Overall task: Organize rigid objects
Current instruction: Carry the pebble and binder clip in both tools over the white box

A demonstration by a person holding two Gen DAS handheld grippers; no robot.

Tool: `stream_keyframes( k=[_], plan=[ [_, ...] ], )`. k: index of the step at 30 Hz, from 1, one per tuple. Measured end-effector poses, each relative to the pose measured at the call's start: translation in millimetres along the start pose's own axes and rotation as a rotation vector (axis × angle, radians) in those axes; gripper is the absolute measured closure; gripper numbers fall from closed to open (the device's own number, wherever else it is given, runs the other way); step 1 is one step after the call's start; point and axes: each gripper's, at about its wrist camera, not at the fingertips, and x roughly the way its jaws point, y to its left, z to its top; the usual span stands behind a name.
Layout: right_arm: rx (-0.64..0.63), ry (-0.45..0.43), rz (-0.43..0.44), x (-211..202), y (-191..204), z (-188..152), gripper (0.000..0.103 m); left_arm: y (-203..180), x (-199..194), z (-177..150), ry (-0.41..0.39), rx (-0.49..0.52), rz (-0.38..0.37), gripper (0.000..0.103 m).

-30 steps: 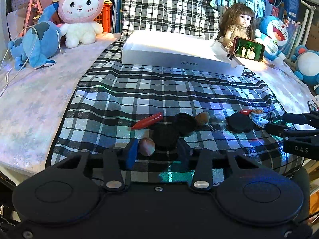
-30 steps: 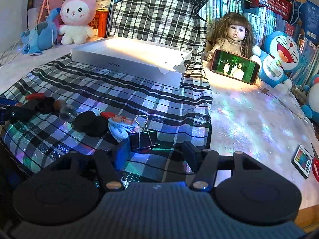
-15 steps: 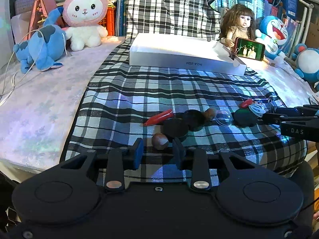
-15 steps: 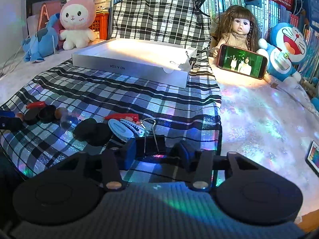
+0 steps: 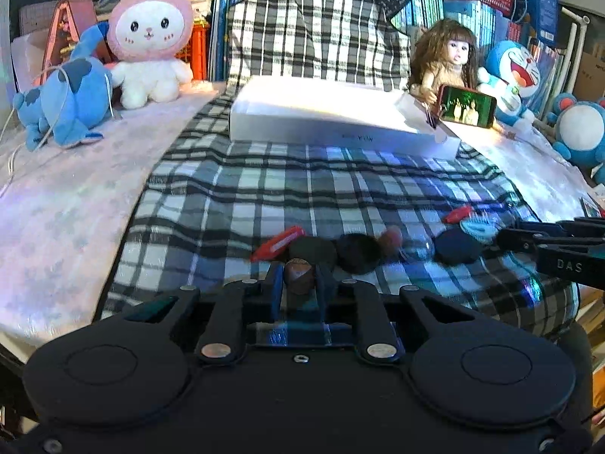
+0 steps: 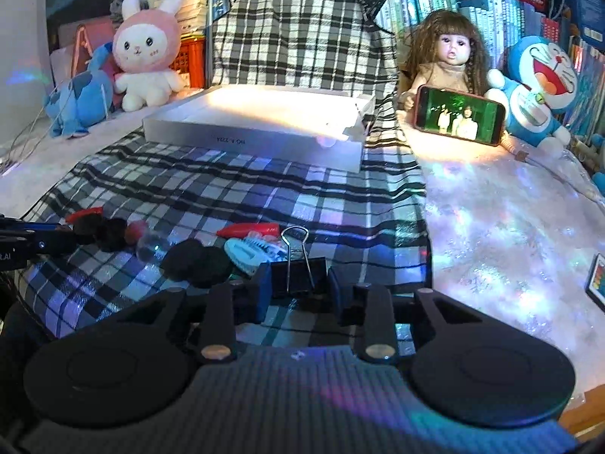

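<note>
Brown nut sits clenched in the left gripper at the near edge of the plaid cloth; right gripper brackets the binder clip, grip uncertain. Lift both straight up, then toward the white box.

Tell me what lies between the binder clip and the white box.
Only bare plaid cloth, as the right wrist view shows: from the binder clip in the right gripper to the white box.

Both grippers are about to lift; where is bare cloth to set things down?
Bare plaid runs between the white box and the row of small objects. The pale cover right of the plaid, below the phone, is open. The row beside the binder clip and nut is crowded.
</note>
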Motion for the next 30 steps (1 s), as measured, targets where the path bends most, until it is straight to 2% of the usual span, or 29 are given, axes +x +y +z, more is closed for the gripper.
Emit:
stream_keyframes(
  k=[7, 16, 19, 24, 30],
  plan=[
    [0.051, -0.013, -0.059, -2, -14, 9, 0.066, 7, 0, 18, -0.051, -0.005, 0.014, 0.086],
    [0.131, -0.022, -0.083, 5, -30, 36, 0.066, 14, 25, 61, -0.027, -0.028, -0.024, 0.086],
    [0.167, -0.022, -0.065, 13, -35, 51, 0.066, 14, 38, 81, -0.031, -0.027, -0.032, 0.086],
    [0.197, -0.026, -0.04, 34, -39, 82, 0.066, 17, 65, 123, 0.008, -0.074, -0.09, 0.086],
    [0.246, 0.008, 0.023, 69, -43, 128, 0.066, 8, 102, 172, 0.032, -0.069, -0.133, 0.086]
  ],
)
